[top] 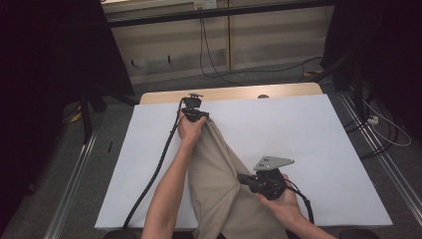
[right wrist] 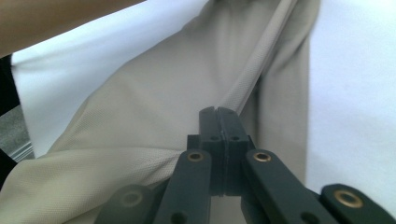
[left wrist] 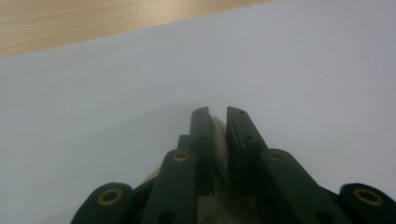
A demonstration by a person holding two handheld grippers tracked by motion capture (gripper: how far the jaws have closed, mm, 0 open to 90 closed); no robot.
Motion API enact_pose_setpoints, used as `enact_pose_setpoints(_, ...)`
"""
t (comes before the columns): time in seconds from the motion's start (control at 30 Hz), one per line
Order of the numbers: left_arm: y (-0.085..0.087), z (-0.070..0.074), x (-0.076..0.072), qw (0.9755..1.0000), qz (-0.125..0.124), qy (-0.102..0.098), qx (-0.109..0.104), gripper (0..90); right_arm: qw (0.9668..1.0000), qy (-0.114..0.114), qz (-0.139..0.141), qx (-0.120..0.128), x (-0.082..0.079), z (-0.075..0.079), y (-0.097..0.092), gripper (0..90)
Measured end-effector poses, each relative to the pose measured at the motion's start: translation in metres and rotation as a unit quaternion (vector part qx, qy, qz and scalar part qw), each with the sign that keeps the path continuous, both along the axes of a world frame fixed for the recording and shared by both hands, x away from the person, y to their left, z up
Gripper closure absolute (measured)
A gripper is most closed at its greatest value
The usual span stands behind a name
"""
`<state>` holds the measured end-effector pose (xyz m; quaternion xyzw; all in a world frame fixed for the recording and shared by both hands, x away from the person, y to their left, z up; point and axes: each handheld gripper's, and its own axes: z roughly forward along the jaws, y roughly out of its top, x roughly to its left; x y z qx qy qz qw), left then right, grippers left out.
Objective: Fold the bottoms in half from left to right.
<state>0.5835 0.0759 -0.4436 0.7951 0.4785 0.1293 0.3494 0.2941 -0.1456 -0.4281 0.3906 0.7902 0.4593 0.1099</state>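
While the high view lets us see the whole beige cloth (top: 224,179) running from frame centre down to the bottom edge across the white table cover (top: 308,134), our gripper views show the grips. In the right gripper view, our right gripper (right wrist: 218,116) has its jaws pressed together on a gathered fold of cloth at frame centre. In the left gripper view, our left gripper (left wrist: 219,116) shows a narrow gap between its jaws, with cloth lying in that gap, low in the frame.
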Motion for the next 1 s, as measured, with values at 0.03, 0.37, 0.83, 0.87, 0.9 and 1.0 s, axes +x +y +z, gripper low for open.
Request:
enact_pose_setpoints(0.03, -0.002, -0.002, 0.001, 1.0000, 0.004, 0.000, -0.008, 75.6, 1.0000, 0.003, -0.001, -0.004, 0.001, -0.001, -0.002, 90.0)
enact_pose_setpoints(0.37, -0.009, -0.005, 0.001, 1.0000, -0.007, -0.004, -0.003, 61.7, 0.9984, 0.026, -0.017, -0.047, 0.005, -0.017, -0.018, 90.0)
enact_pose_setpoints(0.83, 0.009, 0.024, -0.037, 0.9973, -0.024, -0.058, -0.039, 20.2, 0.9975, 0.032, -0.040, -0.048, 0.013, -0.016, -0.032, 85.4)
enact_pose_setpoints(0.87, 0.009, 0.024, -0.037, 0.9973, -0.024, -0.058, -0.039, 20.0, 0.9975, 0.032, -0.040, -0.048, 0.013, -0.016, -0.032, 85.4)
enact_pose_setpoints(0.9, 0.012, 0.026, -0.046, 0.9967, -0.028, -0.063, -0.044, 20.0, 0.9973, 0.031, -0.045, -0.050, 0.011, -0.015, -0.032, 75.5)
enact_pose_setpoints(1.0, 0.031, 0.027, -0.086, 0.9956, -0.047, -0.074, -0.033, 20.0, 0.9979, -0.001, -0.040, -0.051, 0.002, -0.003, -0.030, 70.4)
